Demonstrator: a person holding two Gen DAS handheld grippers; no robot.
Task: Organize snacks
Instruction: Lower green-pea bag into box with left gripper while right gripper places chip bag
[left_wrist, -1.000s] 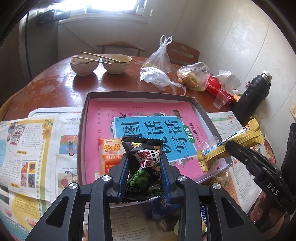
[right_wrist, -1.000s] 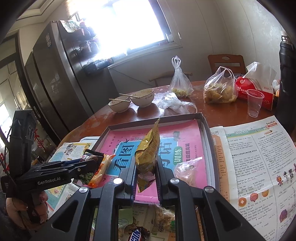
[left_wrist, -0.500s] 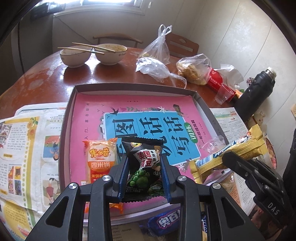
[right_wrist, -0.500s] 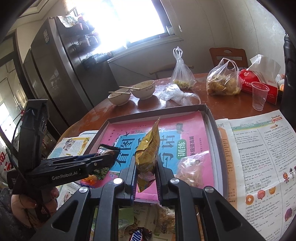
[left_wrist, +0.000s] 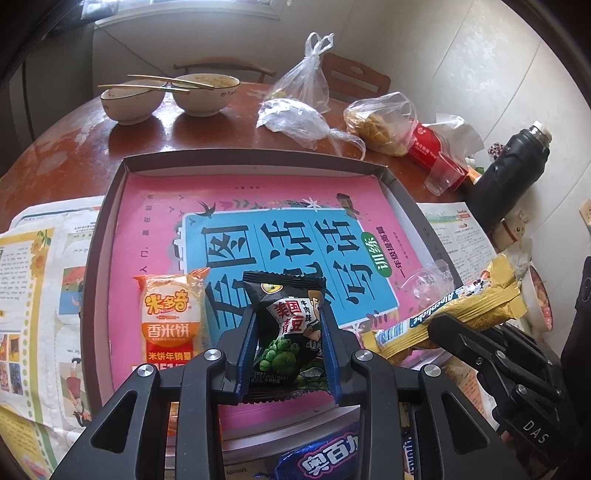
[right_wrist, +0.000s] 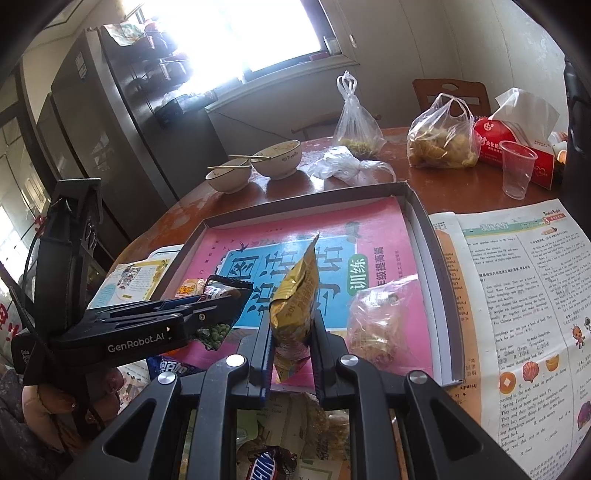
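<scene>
Left gripper (left_wrist: 288, 328) grasping green pea packet (left_wrist: 286, 325); right gripper (right_wrist: 291, 339) grasping yellow snack bar (right_wrist: 295, 295); grey tray (left_wrist: 110, 206) beneath both.

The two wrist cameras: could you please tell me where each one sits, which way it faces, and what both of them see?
Left wrist: sits on the left tongs, looking forward and down over the shallow box; its own fingers grip a black green-pea packet, with the right tongs entering at right.
Right wrist: sits on the right tongs, facing the same box and window; its fingers pinch a gold snack bar, with the left tongs and a hand at left.
Shared: box, pink book, both bowls, plastic bags.
</scene>
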